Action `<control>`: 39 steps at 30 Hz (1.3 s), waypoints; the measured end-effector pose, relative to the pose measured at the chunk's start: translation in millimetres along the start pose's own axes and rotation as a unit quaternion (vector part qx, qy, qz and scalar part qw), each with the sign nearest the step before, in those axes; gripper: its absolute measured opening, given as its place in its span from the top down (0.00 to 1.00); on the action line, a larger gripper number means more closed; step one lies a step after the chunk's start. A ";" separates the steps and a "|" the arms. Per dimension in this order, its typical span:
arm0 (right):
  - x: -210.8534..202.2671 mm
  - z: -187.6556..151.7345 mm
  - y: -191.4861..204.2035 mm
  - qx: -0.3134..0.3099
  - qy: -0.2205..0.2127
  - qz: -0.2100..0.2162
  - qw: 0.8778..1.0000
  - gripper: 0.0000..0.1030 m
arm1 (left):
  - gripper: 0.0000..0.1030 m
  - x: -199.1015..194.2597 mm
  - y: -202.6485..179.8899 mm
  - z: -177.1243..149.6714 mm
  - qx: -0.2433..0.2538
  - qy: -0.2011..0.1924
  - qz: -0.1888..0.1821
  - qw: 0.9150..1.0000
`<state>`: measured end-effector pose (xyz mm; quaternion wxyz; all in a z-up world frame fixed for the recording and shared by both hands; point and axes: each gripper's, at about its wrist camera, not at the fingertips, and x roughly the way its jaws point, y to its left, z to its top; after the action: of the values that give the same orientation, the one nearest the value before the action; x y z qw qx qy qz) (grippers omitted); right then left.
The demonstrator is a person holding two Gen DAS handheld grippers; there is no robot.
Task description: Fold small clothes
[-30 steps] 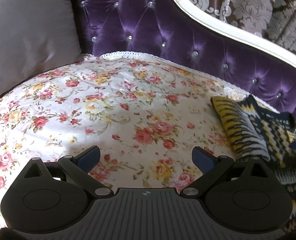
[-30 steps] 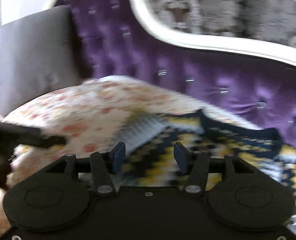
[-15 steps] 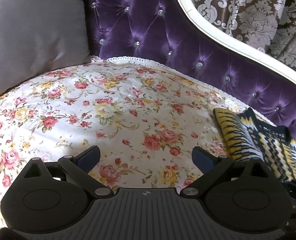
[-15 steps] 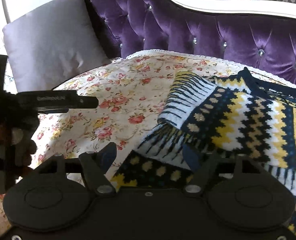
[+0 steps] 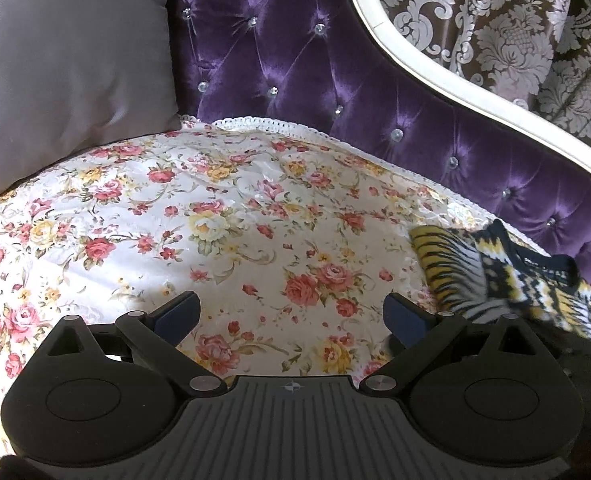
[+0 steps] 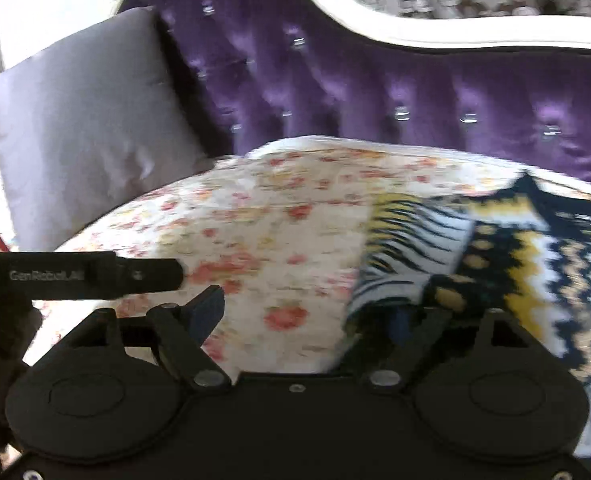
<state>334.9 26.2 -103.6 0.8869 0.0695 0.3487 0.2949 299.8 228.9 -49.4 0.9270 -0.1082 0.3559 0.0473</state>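
A purple tufted sofa (image 5: 335, 92) carries a floral cover (image 5: 215, 220). Left tongs (image 5: 291, 316) hover released over it. Right tongs (image 6: 307, 316) are released at the knitted sweater (image 6: 515, 256), near the cover's right edge. Grip the sleeve edge squarely, fold inward.

Ahead of the left gripper (image 5: 291, 314) the floral cover (image 5: 215, 220) lies bare. A grey cushion (image 5: 67, 60) blocks far left, the purple backrest (image 5: 335, 80) behind. The sweater (image 5: 515, 280) lies at right, over the right gripper's (image 6: 307, 316) right finger.
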 end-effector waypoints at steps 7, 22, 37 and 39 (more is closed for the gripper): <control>1.2 -3.9 5.7 -0.011 0.024 0.005 1.000 0.10 | 0.03 -1.3 0.1 0.1 0.000 0.000 -0.001 1.000; -110.8 -4.2 -29.6 0.002 -0.048 -0.005 0.999 0.11 | 0.03 2.7 -15.3 -2.8 0.028 0.004 -0.005 1.000; -103.6 -20.1 -149.9 0.032 0.016 -0.273 0.961 0.11 | 0.03 5.8 -88.5 -17.9 0.123 -0.004 -0.053 0.991; -94.6 -33.6 -150.7 0.033 0.024 -0.270 0.962 0.08 | 0.03 5.6 -98.5 -19.6 0.132 -0.009 -0.060 0.989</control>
<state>329.1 -153.6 -123.7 0.9220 -0.0053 0.3856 0.0345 307.5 128.6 -50.9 0.9375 -0.0055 0.3435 -0.0547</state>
